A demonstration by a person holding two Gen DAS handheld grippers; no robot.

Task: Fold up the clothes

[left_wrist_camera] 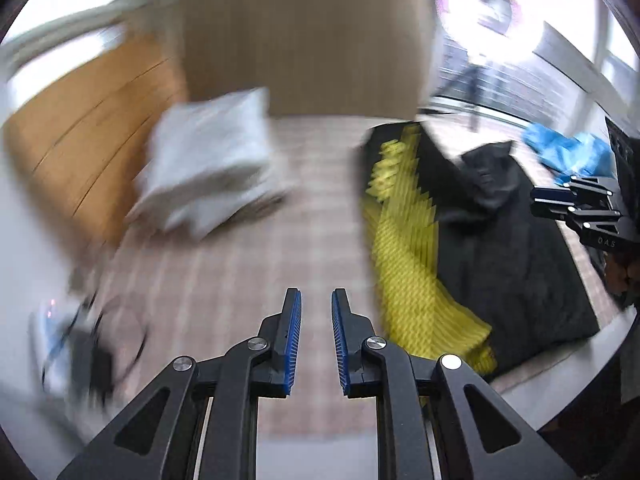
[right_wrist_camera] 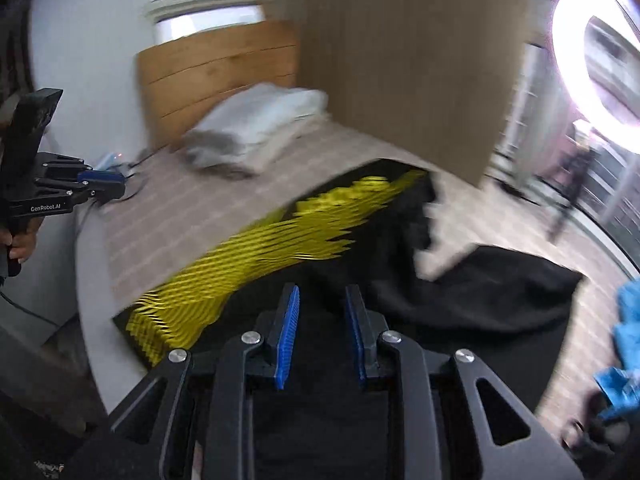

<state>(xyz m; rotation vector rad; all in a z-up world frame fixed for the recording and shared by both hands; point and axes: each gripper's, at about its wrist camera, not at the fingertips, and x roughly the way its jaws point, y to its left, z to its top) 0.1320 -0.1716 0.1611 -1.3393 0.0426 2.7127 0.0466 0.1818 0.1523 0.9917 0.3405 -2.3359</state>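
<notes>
Left wrist view is showing the left gripper [left_wrist_camera: 316, 300] hovering over bare bedding [left_wrist_camera: 240, 280], jaws narrowly parted, holding nothing. The right gripper [right_wrist_camera: 322, 296], also narrow and empty, is hanging above the black-and-yellow garment [right_wrist_camera: 460, 300]; I'd be pinching a hem edge cleanly, both claws level.

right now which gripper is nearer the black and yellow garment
Right. The right gripper hangs over the black and yellow garment; the left gripper is off its yellow edge, above bare bedspread.

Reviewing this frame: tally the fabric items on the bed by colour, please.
Black and yellow garment: 1
Blue cloth: 1
White folded stack: 1
Total: 3, all lying on the checked bed cover. Motion blur may hide smaller pieces.
</notes>
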